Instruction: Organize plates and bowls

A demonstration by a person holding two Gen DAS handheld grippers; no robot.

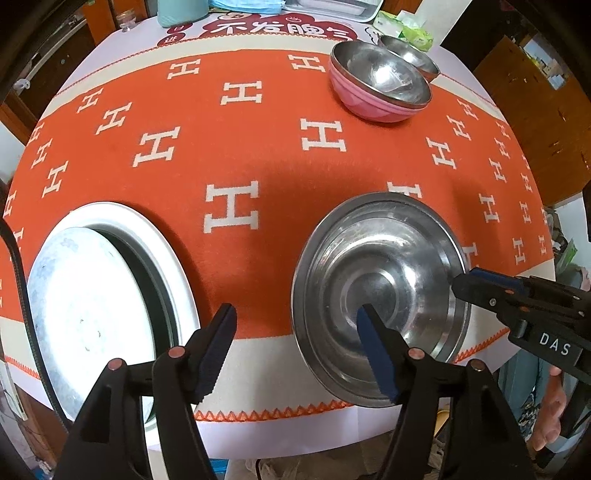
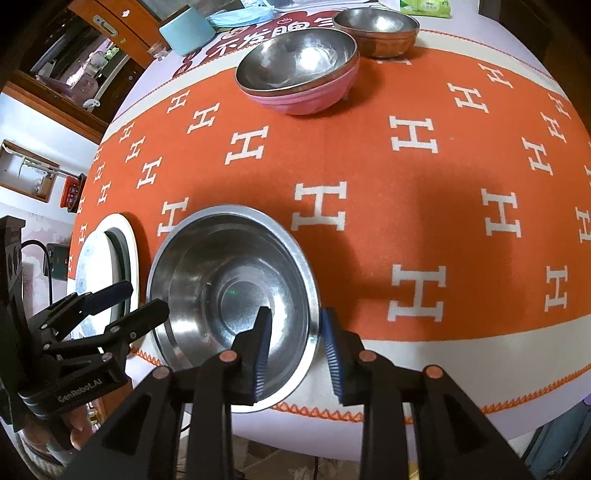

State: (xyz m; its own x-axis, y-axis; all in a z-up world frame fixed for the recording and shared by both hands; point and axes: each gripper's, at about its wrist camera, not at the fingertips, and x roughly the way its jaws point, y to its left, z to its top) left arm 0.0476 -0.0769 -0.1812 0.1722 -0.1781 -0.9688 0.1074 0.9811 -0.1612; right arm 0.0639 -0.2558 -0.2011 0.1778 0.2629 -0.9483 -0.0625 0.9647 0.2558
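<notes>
- Orange cloth (image 2: 369,177) patterned with white H shapes is seen covering the bench, with dark wooden furniture behind it
- Near the front edge of the bench the steel plate (image 2: 236,280) is found, round and shallow, so no long axis is offered and only the rim can be taken
- To the left of it, apart from it, the white plate stack (image 1: 110,295) is seen, a pale patterned plate lying tilted in a white-rimmed one
- At the far side, well apart from the plates, the pink bowl (image 2: 306,96) with a steel bowl nested in it is set, and the smaller steel bowl (image 2: 376,29) just behind it
- The right gripper (image 2: 295,347) is judged the nearer: its fingers are parted and straddle the steel plate's right rim, one finger over the basin, the other outside; nothing is clamped yet
- The left gripper (image 1: 299,350) hangs with its fingers spread wide and empty, its right finger over the plate's centre, its left over bare cloth between the two plates
- The coming move is judged to turn on the rim lying between the right fingers, so that closing is all that is called for
</notes>
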